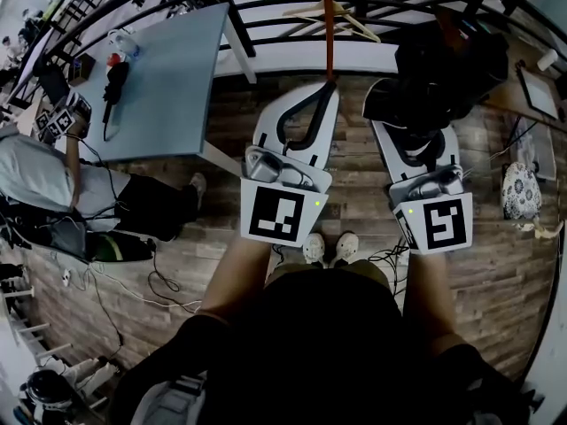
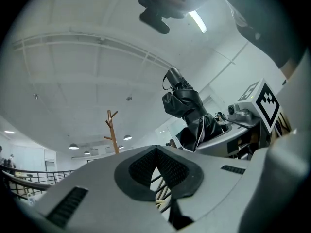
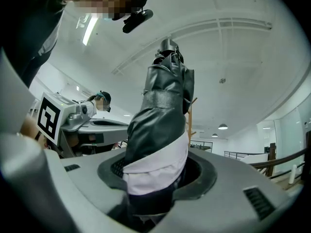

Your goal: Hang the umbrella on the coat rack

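Both right gripper (image 3: pixel 155 176) jaws pinch the glossy, crumpled umbrella (image 3: pixel 163 110).

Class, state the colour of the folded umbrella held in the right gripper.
Black, with a white band low down; the right gripper view shows the umbrella best.

Coat rack (image 1: pixel 329 25) stands up front by railing (image 1: pixel 399 5). Left gripper (image 1: pixel 326 94) just before it. Umbrella (image 1: pixel 443 65) to its R, in right gripper (image 1: pixel 415 144). Table (image 1: pixel 168 78) to its L, seated person (image 1: pixel 44 180) further L.
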Demonstrator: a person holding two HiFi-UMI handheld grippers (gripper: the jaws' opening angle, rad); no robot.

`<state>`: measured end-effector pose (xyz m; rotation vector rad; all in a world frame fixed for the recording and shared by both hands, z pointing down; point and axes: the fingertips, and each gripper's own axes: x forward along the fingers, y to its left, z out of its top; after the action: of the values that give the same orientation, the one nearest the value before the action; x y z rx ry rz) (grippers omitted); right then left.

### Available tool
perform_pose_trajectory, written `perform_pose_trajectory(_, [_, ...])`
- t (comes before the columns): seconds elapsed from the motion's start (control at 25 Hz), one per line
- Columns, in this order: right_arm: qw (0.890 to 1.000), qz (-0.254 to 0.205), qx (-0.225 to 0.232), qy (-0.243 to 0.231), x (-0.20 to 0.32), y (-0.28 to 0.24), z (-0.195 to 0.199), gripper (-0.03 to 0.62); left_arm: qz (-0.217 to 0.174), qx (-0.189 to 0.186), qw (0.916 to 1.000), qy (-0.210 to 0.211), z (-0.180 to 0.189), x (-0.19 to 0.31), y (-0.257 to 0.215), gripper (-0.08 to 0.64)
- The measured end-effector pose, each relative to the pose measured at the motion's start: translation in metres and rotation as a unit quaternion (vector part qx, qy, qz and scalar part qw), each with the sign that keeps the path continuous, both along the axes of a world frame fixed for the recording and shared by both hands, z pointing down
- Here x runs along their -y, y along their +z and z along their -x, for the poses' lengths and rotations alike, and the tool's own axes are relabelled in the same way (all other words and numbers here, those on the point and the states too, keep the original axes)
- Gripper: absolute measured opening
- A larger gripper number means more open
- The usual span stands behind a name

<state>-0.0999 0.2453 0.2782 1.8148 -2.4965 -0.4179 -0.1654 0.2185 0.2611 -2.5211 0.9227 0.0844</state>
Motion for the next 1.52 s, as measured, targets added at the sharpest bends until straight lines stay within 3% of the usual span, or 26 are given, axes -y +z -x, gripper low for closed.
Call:
perform_pose_trajectory(0.76, [1.0,-0.008,-0.002,0.027,-0.003,-0.002,0.04,0.222,0.001,-0.005,0.9996,0.026,0.047,0.005,0.003,0.009])
perform_pose_trajectory(1.36, [0.999,-0.007,-0.006,0.042,0.021,-0.003,0.027,0.224,0.011,-0.004,0.9995,0.03,0.043,0.026,0.012,0.009])
perform_pose_trajectory(1.52, [0.999,-0.014,-0.011,0.035,0.025,-0.002,0.021,0.224,-0.004,-0.005,0.9994,0.033,0.034,0.028,0.008,0.009])
